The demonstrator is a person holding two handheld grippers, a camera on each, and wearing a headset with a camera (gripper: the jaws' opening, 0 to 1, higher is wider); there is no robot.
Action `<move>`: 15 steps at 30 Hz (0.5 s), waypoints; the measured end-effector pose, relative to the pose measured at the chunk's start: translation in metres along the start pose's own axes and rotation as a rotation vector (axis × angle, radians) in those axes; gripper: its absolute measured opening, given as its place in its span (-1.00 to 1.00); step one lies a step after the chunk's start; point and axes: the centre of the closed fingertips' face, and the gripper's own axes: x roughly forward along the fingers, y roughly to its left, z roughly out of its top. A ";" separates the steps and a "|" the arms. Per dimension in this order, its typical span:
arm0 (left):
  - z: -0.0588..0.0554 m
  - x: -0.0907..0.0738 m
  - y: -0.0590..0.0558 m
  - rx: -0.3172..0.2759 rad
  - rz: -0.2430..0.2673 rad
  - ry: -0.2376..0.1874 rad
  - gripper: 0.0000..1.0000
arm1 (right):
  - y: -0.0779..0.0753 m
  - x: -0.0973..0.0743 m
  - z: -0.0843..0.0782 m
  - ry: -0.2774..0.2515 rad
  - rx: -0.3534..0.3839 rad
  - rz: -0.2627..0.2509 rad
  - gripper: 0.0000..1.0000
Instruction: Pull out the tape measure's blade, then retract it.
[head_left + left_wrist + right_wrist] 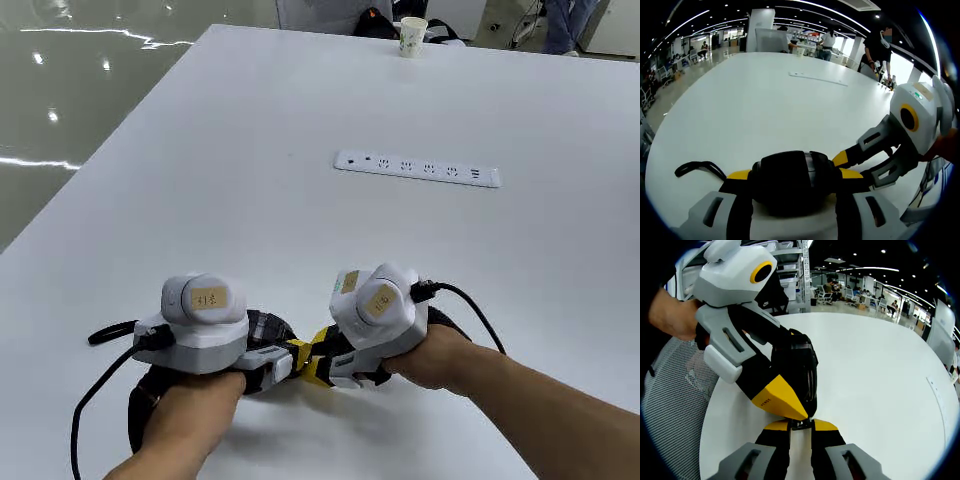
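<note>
On my left gripper (795, 174) the jaws were clamped across the black tape measure (792, 189), one yellow tip on each flank of the case. The case sat low on the white desk (765, 100). On my right gripper (801, 427) the jaws were drawn nearly together on the small end hook (801, 423) at the case's mouth. I judged that a pinch, though the gap was too tight to tell how much metal they held. The blade looked barely out, if at all.

In the head view the two grippers met tip to tip, with the case on the left side and the hook on the right. So the blade's long axis ran from the case toward my right hand (435, 355). I judged the pull had to follow that line, away from the left jaws, while the left held the case fixed.
</note>
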 end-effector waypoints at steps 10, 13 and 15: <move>0.001 0.000 0.000 0.017 0.000 0.009 0.26 | 0.000 -0.004 -0.002 0.004 -0.001 -0.002 -0.70; 0.001 0.000 0.000 0.029 -0.001 0.010 0.25 | 0.000 -0.006 -0.003 0.003 0.004 -0.001 -0.67; 0.001 -0.001 0.000 0.035 -0.002 0.010 0.25 | 0.000 -0.008 -0.005 0.006 0.003 -0.005 -0.66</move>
